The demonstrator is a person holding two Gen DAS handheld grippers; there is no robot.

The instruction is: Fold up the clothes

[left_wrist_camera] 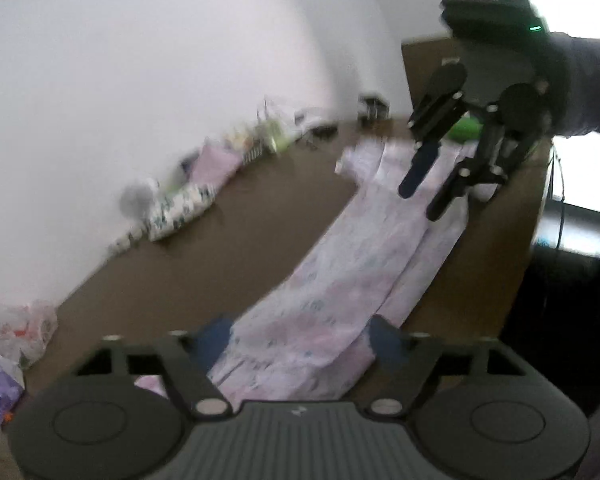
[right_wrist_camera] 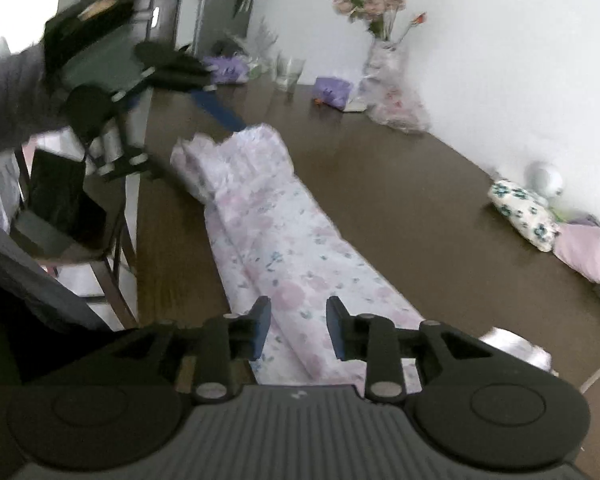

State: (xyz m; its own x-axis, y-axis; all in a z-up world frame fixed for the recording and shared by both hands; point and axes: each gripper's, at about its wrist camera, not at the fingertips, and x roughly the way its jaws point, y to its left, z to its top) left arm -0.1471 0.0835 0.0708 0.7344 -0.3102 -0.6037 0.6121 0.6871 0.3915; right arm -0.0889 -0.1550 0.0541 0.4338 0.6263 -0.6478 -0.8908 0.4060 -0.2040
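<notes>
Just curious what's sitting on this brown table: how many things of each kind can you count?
Long floral garment being folded: 1
Vase of pink flowers: 1
Blue-flowered white bundle: 1
Drinking glasses: 2, one at
Purple packets: 2, one at
Claws over the garment, both open: 2, left, right
Total: 9; the blurred clutter stays uncounted.

A long, narrowly folded white garment with pale pink floral print (left_wrist_camera: 352,276) lies along the dark brown wooden table (left_wrist_camera: 220,256). The left gripper (left_wrist_camera: 300,340) straddles its near end, jaws apart; the right gripper (left_wrist_camera: 420,196) hovers wide above the far end.
</notes>
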